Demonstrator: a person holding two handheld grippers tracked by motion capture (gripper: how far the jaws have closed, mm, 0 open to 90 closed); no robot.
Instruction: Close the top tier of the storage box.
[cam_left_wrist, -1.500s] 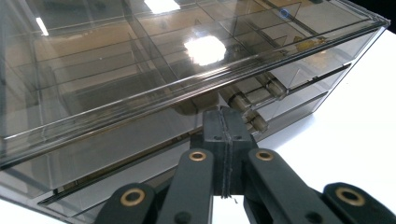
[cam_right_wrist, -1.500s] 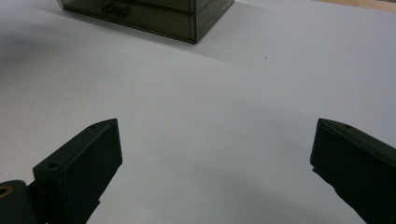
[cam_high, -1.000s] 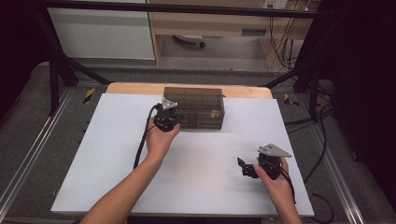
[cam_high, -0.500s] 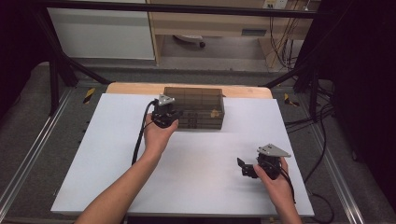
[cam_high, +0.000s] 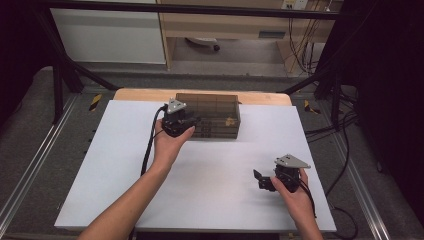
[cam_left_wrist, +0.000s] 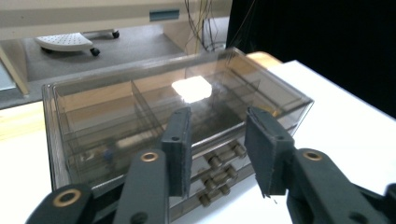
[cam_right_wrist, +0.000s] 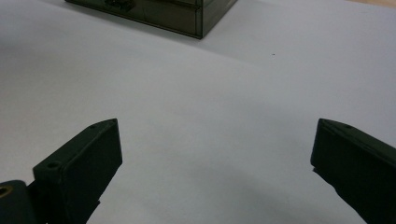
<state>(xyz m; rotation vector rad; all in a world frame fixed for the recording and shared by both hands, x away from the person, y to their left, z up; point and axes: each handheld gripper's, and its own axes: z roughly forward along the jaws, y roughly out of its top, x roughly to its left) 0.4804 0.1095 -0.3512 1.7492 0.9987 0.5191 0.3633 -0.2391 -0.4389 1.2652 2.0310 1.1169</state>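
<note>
Compared with a second ago, the left gripper (cam_high: 192, 121) sits a little higher and farther on the table, closer against the front of the drawer box (cam_high: 214, 116); the right gripper (cam_high: 263, 179) is in the same place as before. This small advance probably means the left hand is lining up with one of the drawer knobs (cam_left_wrist: 214, 162), so the pulling of a drawer is still ahead.

In the left gripper view, the jaws stand partly open, with a moderate gap between them, and nothing is between them. The knobs on the box front lie just below and beyond the gap. I cannot tell if a jaw already touches the box.

The smoky, see-through box stands at the far middle of the white table (cam_high: 120, 165), its drawers facing the person and all looking closed.

The right gripper rests near the right edge of the table, well apart from the box. Its jaws are spread wide and hold nothing.
</note>
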